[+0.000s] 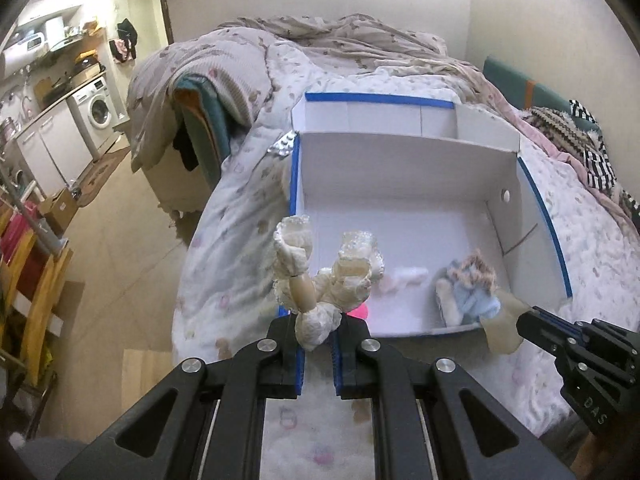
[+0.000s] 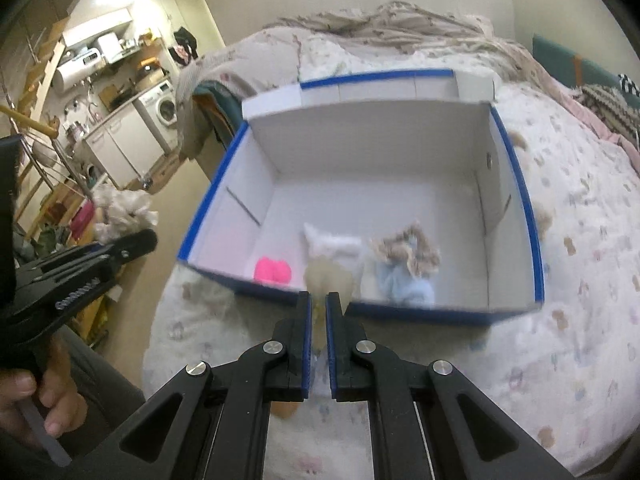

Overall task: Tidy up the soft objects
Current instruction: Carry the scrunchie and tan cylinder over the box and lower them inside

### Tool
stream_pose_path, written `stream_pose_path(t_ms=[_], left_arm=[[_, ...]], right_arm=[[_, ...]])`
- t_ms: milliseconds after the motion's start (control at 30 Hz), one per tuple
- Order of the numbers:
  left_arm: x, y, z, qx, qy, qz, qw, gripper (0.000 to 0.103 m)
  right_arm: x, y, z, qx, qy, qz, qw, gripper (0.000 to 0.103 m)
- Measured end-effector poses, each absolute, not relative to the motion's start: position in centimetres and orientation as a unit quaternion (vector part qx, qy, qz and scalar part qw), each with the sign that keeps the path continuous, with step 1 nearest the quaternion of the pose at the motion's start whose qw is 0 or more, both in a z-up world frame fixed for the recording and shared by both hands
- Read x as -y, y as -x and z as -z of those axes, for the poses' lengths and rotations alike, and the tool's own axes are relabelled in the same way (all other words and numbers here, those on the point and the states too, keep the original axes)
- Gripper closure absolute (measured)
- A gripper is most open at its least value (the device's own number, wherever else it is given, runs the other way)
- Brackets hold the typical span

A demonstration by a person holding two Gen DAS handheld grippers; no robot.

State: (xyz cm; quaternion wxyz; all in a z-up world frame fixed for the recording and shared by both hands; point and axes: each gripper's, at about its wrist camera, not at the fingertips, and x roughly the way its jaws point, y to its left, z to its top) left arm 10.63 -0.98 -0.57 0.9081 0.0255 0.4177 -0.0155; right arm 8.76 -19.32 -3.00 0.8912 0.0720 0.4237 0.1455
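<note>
The left gripper (image 1: 316,344) fingers clamp a cream plush toy (image 1: 320,280). The right gripper (image 2: 319,304) fingers pinch a beige cloth (image 2: 329,278), the box (image 2: 536,240) beyond them.

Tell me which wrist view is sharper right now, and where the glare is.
Left wrist view: sharp on the box and the cream toy in the left tongs. Right wrist view: motion-blurred across the box and its contents. Both: ceiling-light glare at the top left, strong fisheye bending.

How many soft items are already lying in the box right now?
3: a pink item near the front wall's left, a white item in the middle, and a blue-and-beige bundle to its right. The held pieces in front may hide more.
</note>
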Motion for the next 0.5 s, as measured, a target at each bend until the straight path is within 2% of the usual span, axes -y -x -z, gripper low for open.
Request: stream_pose_path(t_ms=[233,500], left_arm=[[1.6,-14.0,-0.3,-0.416,-0.031,0.020,0.909,0.093],[2.8,-17.4,-0.2,-0.411,-0.048,0.023,0.910,0.093]], right_arm=[[20.4,-11.0,0.9,-0.383,-0.096,-0.155,0.906,0.094],[21.0,-14.4,-0.1,-0.373,-0.099,-0.147,0.911,0.094]])
